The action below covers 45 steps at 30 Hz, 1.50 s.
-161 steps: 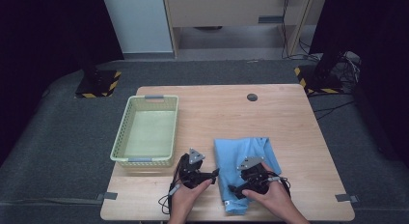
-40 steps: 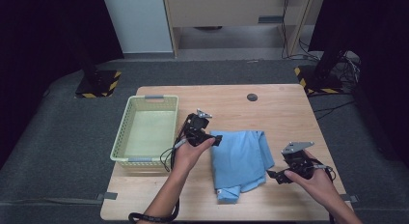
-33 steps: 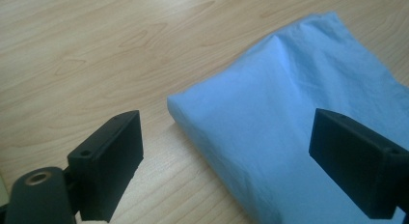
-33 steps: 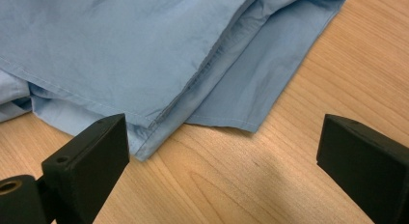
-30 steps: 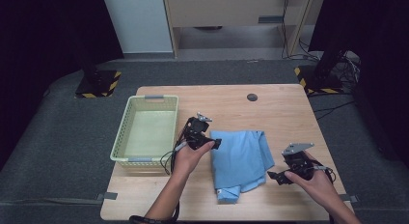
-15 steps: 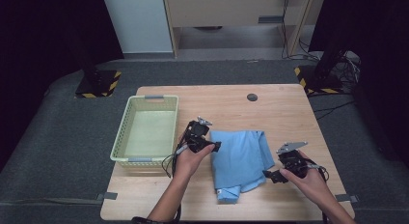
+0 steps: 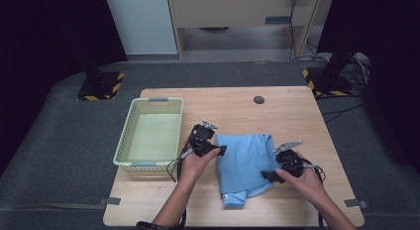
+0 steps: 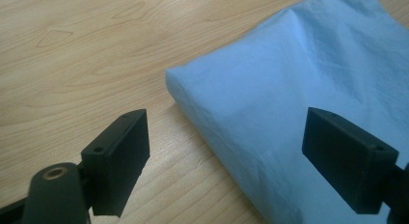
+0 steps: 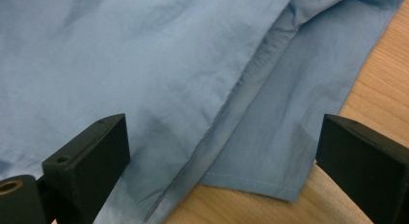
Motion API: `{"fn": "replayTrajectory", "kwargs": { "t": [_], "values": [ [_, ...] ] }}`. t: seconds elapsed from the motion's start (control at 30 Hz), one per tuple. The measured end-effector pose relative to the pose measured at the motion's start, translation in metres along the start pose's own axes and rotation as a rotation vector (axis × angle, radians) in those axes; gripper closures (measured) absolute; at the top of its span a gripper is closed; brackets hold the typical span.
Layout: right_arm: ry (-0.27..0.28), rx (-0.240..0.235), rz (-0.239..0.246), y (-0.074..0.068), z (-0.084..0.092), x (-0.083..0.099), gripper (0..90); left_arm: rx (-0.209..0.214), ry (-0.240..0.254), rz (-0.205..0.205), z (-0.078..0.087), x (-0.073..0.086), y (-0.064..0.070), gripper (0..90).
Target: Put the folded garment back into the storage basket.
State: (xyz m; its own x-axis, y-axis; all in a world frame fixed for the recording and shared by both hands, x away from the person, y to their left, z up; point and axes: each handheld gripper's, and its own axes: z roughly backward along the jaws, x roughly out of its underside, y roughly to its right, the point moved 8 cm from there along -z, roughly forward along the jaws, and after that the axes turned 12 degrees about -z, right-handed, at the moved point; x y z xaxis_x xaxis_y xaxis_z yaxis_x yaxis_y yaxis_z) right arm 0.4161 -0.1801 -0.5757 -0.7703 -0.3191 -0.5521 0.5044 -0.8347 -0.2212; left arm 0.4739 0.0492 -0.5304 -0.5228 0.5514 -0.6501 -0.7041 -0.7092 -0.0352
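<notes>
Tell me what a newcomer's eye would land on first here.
First, the light blue garment, partly folded on the near middle of the wooden table. Next, the left gripper at its left edge and the right gripper at its right edge, both with jaws open. Then the pale green basket, left of the garment.

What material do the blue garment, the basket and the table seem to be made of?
Blue garment: probably thin woven cotton, matte; fine creases and a stitched seam show.
Basket: likely plastic, pale green with slotted walls.
Table: light wood or wood-look laminate; grain lines show.
</notes>
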Motion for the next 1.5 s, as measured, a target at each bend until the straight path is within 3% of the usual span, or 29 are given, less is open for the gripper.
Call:
{"fn": "replayTrajectory", "kwargs": {
  "t": [0.23,0.47,0.8,1.0,1.2,1.5],
  "values": [
    [-0.015,0.012,-0.022,0.004,-0.009,0.002,5.9,0.007,-0.001,0.010,-0.005,0.005,-0.001,17.2],
    [-0.016,0.016,-0.014,0.004,-0.011,0.004,6.3,-0.007,0.001,0.005,-0.009,0.006,-0.002,17.6],
    [-0.028,0.058,0.004,0.006,-0.011,0.007,7.0,-0.023,0.023,0.023,-0.017,0.010,-0.005,19.1],
    [-0.025,0.054,0.037,-0.003,-0.007,0.008,24.5,-0.023,0.039,0.039,-0.020,0.013,-0.007,20.4],
    [-0.022,0.017,0.030,-0.009,-0.004,0.009,41.6,-0.024,0.055,0.046,-0.020,0.012,-0.008,22.2],
    [-0.017,0.004,0.032,-0.012,-0.004,0.009,47.9,-0.032,0.053,0.064,-0.033,0.017,-0.011,23.4]
  ]
}}
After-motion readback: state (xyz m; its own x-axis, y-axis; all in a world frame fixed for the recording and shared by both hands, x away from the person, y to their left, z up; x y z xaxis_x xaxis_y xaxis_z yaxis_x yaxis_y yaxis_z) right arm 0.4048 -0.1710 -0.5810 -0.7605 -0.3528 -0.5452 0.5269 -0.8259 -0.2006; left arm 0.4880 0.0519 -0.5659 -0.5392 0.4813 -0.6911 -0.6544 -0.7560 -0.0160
